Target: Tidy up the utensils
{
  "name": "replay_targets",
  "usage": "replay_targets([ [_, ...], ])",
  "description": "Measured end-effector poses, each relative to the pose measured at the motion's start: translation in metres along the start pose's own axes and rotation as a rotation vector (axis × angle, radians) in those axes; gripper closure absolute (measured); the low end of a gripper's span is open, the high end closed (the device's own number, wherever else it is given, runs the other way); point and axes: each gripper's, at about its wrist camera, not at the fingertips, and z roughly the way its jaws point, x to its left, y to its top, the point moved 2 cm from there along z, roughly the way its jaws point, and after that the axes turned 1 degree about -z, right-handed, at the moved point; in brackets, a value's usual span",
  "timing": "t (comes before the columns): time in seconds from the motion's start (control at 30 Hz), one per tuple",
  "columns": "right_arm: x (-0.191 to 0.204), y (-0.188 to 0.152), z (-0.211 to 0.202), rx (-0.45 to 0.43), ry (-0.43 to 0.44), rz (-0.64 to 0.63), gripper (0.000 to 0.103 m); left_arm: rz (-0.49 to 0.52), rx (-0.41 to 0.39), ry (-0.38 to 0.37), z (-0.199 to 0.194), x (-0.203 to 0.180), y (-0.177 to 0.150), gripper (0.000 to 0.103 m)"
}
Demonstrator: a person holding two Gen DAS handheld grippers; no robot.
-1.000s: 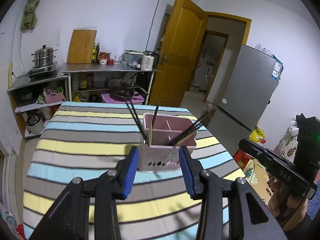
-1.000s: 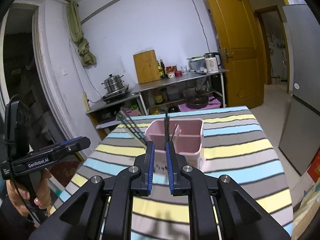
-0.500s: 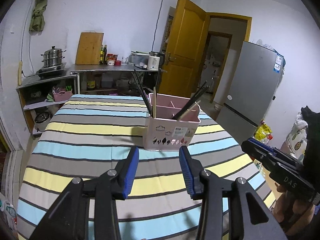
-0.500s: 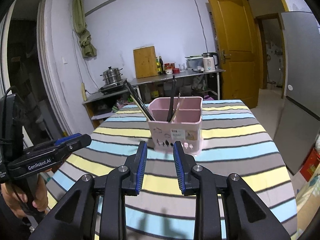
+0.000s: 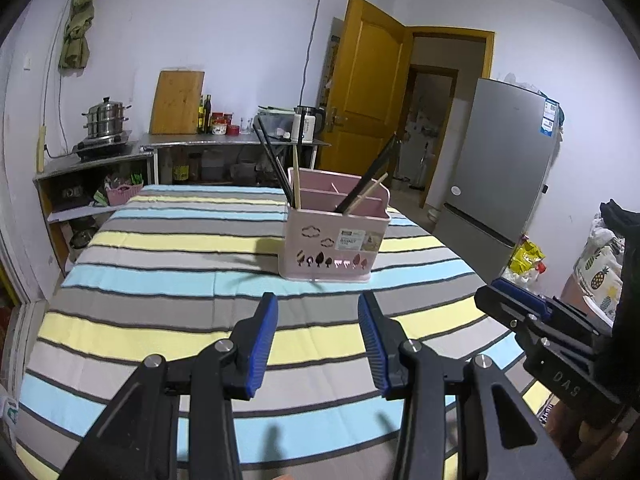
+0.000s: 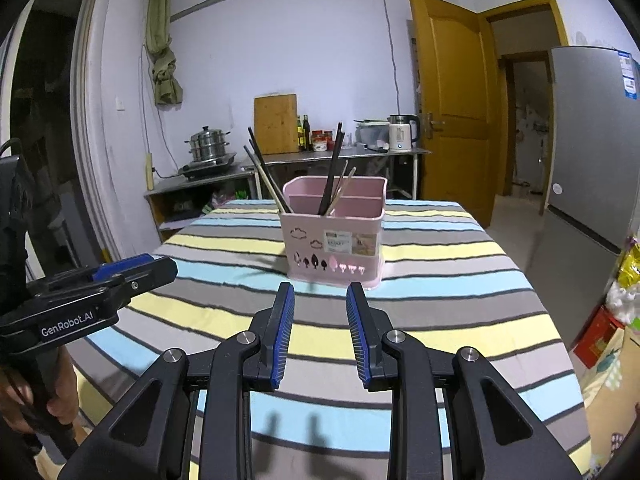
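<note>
Left tongs (image 5: 318,340) and right tongs (image 6: 320,332): both agape, empty, above striped-cloth counter (image 5: 168,280). Pink plastic utensil caddy (image 6: 334,236) upright, holding dark chopsticks (image 6: 331,172).

Pink plastic utensil holder (image 5: 335,240) stood upright on striped tablecloth (image 5: 168,288), dark and wooden chopsticks (image 6: 334,176) leaning inside. Steel counter (image 6: 344,156) lay behind the table; grey refrigerator (image 5: 500,168) stood right.

Utensil holder (image 6: 334,236): smooth pink plastic w/ glossy paper label. Tablecloth (image 6: 440,276): matt striped cloth. Chopsticks (image 6: 332,168): dark glossy & pale wood. Fridge (image 5: 500,160): brushed metal. Cutting board (image 6: 276,124): wood.
</note>
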Motion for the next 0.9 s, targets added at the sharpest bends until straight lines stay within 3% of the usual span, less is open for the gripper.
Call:
replay_targets([
  [0.9, 0.003, -0.008, -0.005, -0.002, -0.016, 0.009, 0.075, 0.044, -0.001, 0.031, -0.003, -0.016, -0.010, 0.059],
])
